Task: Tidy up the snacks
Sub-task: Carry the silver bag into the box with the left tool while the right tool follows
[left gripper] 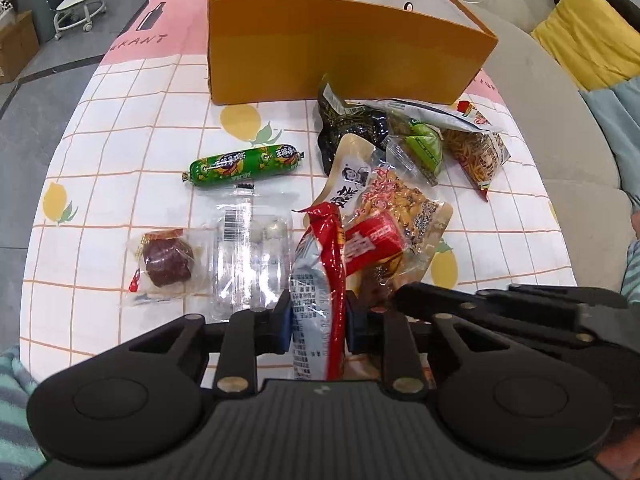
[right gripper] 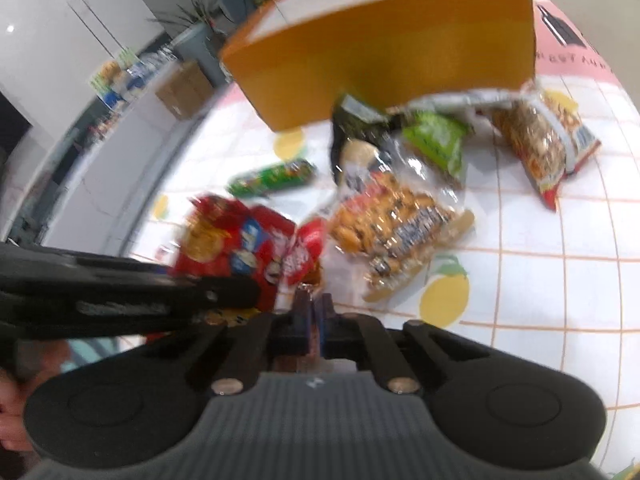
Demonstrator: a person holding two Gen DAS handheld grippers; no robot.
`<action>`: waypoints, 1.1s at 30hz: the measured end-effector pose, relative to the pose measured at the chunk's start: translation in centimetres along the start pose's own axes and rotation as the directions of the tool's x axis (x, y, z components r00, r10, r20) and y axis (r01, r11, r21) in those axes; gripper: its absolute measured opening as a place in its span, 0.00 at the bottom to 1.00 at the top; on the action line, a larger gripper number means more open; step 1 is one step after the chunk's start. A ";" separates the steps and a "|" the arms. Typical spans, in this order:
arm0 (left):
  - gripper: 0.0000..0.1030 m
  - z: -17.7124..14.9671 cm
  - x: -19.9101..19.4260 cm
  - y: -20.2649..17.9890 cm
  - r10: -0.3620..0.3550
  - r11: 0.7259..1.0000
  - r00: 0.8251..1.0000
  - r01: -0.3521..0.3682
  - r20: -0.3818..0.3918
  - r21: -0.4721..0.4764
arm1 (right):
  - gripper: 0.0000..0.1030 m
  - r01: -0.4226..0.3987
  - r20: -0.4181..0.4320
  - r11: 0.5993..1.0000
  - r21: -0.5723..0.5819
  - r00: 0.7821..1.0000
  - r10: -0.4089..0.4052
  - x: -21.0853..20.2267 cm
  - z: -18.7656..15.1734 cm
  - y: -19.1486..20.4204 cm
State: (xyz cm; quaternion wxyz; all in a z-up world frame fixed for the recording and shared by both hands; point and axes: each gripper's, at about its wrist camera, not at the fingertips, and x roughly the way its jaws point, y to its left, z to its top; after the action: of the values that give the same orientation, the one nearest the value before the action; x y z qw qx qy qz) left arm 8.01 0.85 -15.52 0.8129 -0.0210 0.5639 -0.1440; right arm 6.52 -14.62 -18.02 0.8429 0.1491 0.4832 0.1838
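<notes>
My left gripper [left gripper: 318,316] is shut on a red and blue snack bag [left gripper: 320,280], held edge-on just above the table; the same bag shows in the right wrist view [right gripper: 236,248]. My right gripper [right gripper: 316,312] is shut on the edge of a small clear snack packet [right gripper: 306,294], just right of the left gripper. An orange box [left gripper: 340,52], open on top, stands at the back. A green sausage [left gripper: 244,164], a dark red cake in clear wrap [left gripper: 166,260] and a clear packet of white sweets [left gripper: 256,248] lie at the left.
A pile of snacks lies in front of the box: a black bag [left gripper: 348,128], a green packet [left gripper: 424,144], a peanut bag [left gripper: 404,200] and a bag of sticks [left gripper: 480,152]. A sofa with a yellow cushion [left gripper: 580,44] borders the table's right edge.
</notes>
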 end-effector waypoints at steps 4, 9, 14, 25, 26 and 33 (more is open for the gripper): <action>0.26 0.0 -0.8 0.0 -0.007 1.000 1.000 0.007 0.019 -0.011 | 0.00 0.020 0.034 0.999 -0.041 0.999 -0.019 -1.4 0.3 1.1; 0.26 0.3 -2.6 -0.3 -0.010 1.000 0.998 0.011 0.060 -0.015 | 0.00 0.044 0.069 0.997 -0.069 0.997 -0.039 -3.2 1.0 2.1; 0.26 1.7 -5.4 -0.7 -0.004 1.000 0.991 0.005 0.137 -0.010 | 0.00 0.064 0.126 0.994 -0.093 0.991 -0.052 -6.0 1.9 2.6; 0.26 8.6 -10.8 -2.1 -0.009 0.999 0.946 -0.008 0.325 0.052 | 0.00 0.091 0.333 0.983 -0.162 0.942 -0.033 -11.9 9.4 3.6; 0.26 9.5 -11.0 -2.3 -0.008 0.998 0.941 -0.012 0.339 0.057 | 0.00 0.099 0.350 0.981 -0.169 0.936 -0.034 -12.2 10.4 3.7; 0.26 13.9 -11.5 -2.3 0.013 0.997 0.919 -0.041 0.393 0.062 | 0.00 0.139 0.434 0.970 -0.200 0.900 -0.040 -12.1 16.2 4.1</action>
State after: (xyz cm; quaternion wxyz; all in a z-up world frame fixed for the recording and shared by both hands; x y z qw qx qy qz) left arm 16.60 -0.21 0.46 0.9115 -0.0135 0.3847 -0.1452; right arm 14.32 -17.63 0.88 0.9470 0.0663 0.2696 0.1613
